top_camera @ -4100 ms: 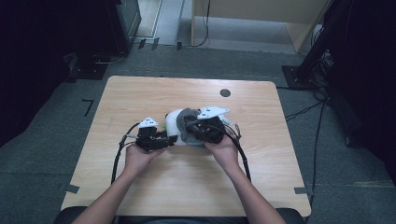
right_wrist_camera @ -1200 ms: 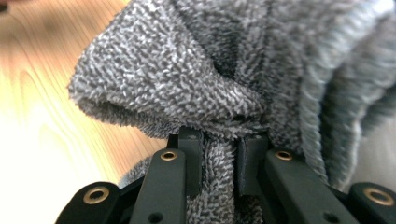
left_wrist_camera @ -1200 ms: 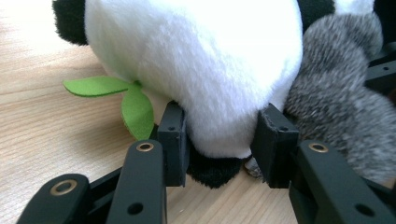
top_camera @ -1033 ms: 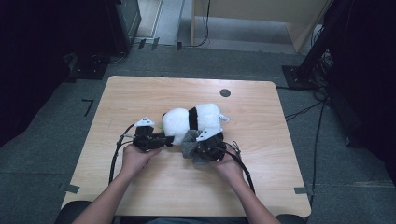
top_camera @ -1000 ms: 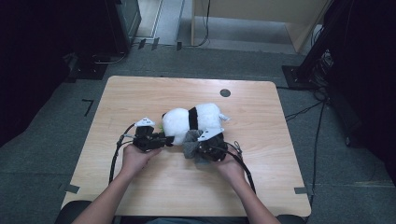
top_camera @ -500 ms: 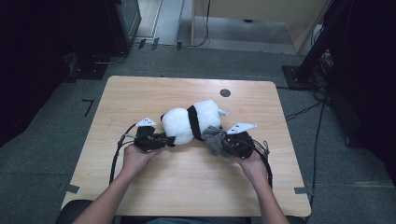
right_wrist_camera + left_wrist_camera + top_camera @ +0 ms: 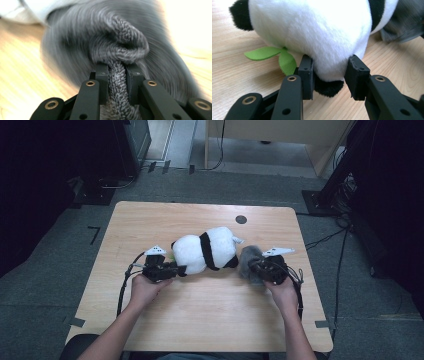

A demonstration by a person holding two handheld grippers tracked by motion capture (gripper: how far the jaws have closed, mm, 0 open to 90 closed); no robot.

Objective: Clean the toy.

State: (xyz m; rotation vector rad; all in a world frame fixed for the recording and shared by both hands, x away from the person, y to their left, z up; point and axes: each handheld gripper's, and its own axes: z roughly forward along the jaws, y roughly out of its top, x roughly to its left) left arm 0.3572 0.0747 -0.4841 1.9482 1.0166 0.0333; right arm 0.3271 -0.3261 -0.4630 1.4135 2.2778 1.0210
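Observation:
A black-and-white plush panda [image 7: 207,251] lies on its side in the middle of the wooden table [image 7: 150,222], with green felt leaves [image 7: 279,56] under it. My left gripper [image 7: 176,269] pinches the panda's white end [image 7: 329,50] and stays shut on it; its pads [image 7: 307,72] squeeze the fur. To the panda's right lies a grey knitted garment [image 7: 248,262]. My right gripper [image 7: 256,268] is shut on a fold of that grey knit [image 7: 117,82], close up in the right gripper view.
A dark round grommet [image 7: 241,219] sits near the table's far edge. Cables trail from both grippers toward the near edge. Beyond the table are dark equipment stands and a wooden cabinet base on grey carpet.
My right gripper has pulled the grey garment to the right, off and away from the panda. The panda has stretched out sideways. My left gripper has held its place.

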